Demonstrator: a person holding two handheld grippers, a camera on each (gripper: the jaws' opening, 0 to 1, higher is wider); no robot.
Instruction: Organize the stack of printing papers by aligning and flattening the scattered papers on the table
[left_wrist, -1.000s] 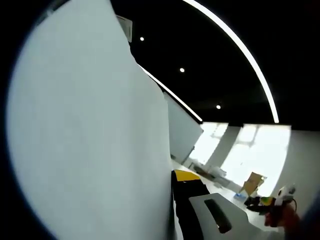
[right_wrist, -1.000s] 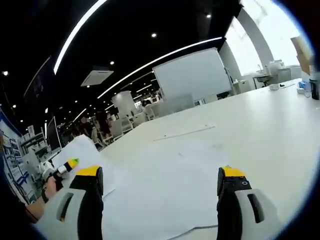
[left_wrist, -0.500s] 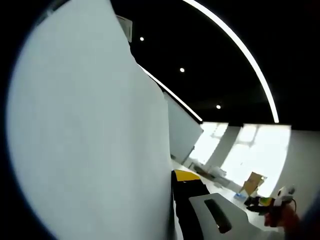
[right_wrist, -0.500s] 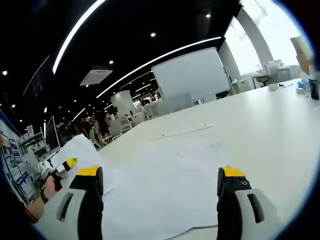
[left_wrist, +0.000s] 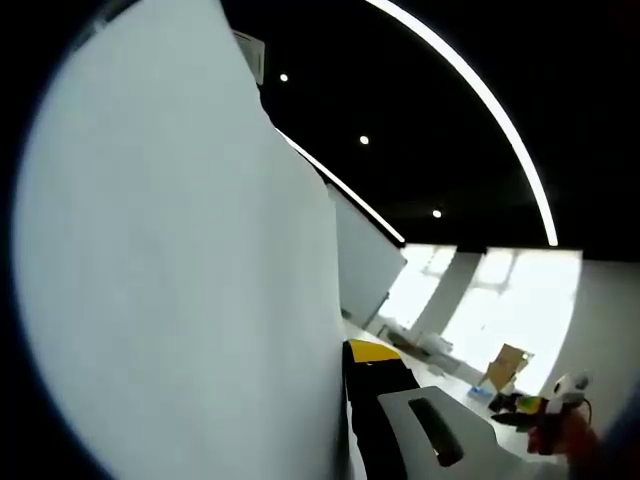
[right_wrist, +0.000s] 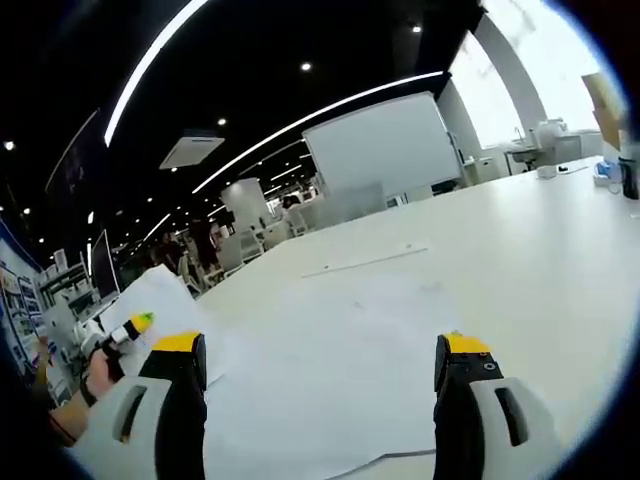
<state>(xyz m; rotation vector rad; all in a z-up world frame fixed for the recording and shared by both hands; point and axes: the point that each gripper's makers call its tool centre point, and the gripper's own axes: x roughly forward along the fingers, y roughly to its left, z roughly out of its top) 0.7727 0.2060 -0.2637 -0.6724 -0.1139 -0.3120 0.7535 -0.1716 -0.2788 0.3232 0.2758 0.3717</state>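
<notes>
A large white sheet of paper (left_wrist: 180, 270) stands upright close in front of the left gripper view. My left gripper (left_wrist: 348, 356) is shut on its edge; one black jaw with a yellow tip shows beside the sheet and the other is hidden behind it. In the right gripper view this left gripper (right_wrist: 128, 332) holds the raised sheet (right_wrist: 158, 300) at the far left, in a person's hand. Several white papers (right_wrist: 340, 350) lie loosely overlapped on the white table (right_wrist: 540, 230). My right gripper (right_wrist: 322, 348) hovers low over them, open, with nothing between its jaws.
A thin strip (right_wrist: 365, 262) lies farther back on the table. A whiteboard (right_wrist: 385, 150) stands behind it, with chairs and people beyond. A cardboard box (right_wrist: 605, 100) sits at the far right, and a cardboard box (left_wrist: 507, 365) shows past the held sheet.
</notes>
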